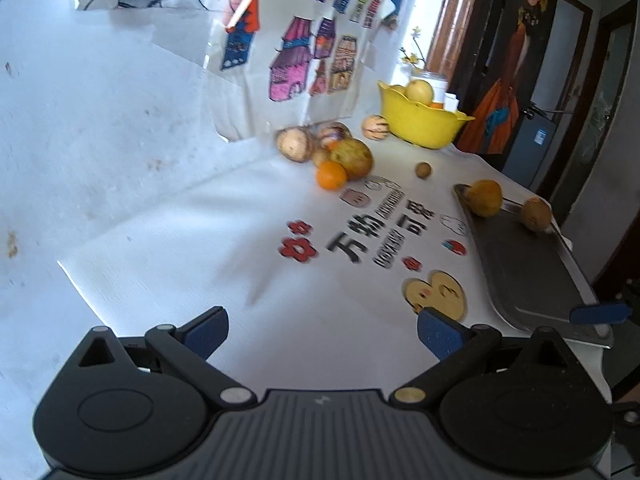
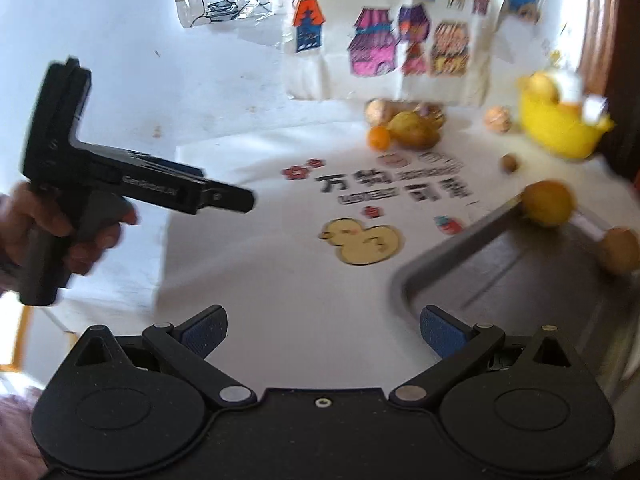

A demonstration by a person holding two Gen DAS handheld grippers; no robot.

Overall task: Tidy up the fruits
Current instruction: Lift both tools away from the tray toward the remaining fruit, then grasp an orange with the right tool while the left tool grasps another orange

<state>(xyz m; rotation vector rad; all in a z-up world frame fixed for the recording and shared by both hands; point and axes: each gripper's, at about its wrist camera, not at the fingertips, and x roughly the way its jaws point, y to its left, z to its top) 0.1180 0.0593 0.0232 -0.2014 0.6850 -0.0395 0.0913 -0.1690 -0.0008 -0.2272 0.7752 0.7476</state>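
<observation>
Jaws wide on both grippers; right view blurs tray (image 2: 460, 264) fruit.

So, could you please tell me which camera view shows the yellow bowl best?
The left wrist view shows the yellow bowl best: it is sharp, with its scalloped rim and the pale fruit inside plainly visible. In the right wrist view the bowl sits near the right edge and is smeared by motion blur, so its contents are hard to make out.

Each of the 2 views looks forward from behind its own tool, down along the fingers and across the desk (image 1: 168, 216) toward the back wall. Both share the printed cloth (image 1: 360, 240), the fruit pile (image 2: 404, 126), the yellow bowl (image 1: 420, 120) and the metal tray (image 2: 500, 280) ahead; the right view also catches the left tool (image 2: 236, 198) off to its left.
</observation>
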